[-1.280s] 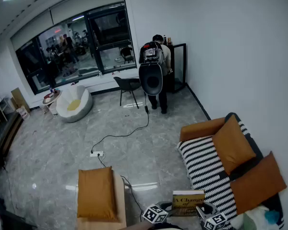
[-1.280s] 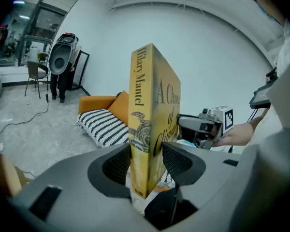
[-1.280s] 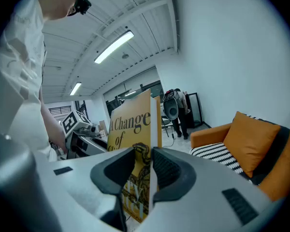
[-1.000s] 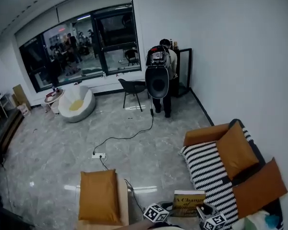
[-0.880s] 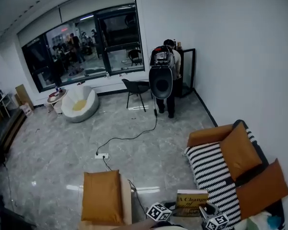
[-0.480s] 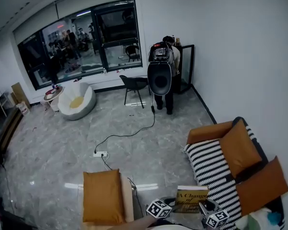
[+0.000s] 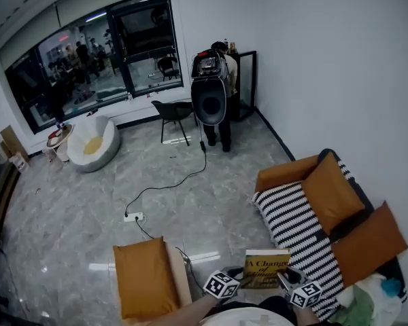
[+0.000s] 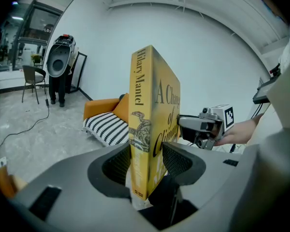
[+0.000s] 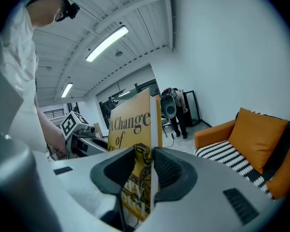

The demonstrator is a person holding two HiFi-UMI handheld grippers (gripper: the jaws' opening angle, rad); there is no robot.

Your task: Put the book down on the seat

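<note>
A large room with a grey tiled floor (image 7: pixel 75 209) runs back to a wall of dark windows (image 7: pixel 88 53). Before the far wall a person (image 7: pixel 224 73) stands with back turned, a large dark pack (image 7: pixel 208 102) on the back. A black chair (image 7: pixel 173 114) is just beside them, and a white beanbag (image 7: pixel 90 141) sits well apart, toward the left. A black cable (image 7: pixel 166 185) trails across the floor to a white power strip (image 7: pixel 133 216).

Along the right wall stands a sofa (image 7: pixel 279 175) with orange arms, a black-and-white striped cover (image 7: pixel 292 226) over its seat and 2 orange cushions (image 7: pixel 332 192) leaning on its back. Near the head view's bottom edge, left of centre, is a low chair (image 7: pixel 179 284) with an orange cushion (image 7: pixel 144 277) on it.

The book (image 7: pixel 265 269), a thick yellow hardback, is up in the air over the floor, between the low chair and the near end of the sofa, touching neither. It stands upright with its cover lettering readable.

The left gripper (image 8: pixel 146 164) pinches the book at the spine end, 1 pad on each cover, its jaws set wide by the book's thickness. The right gripper (image 9: pixel 144 167) clamps the opposite edge, its 2 pads pressed on the covers. Each gripper's marker cube shows in the other's view, just beyond the book.
</note>
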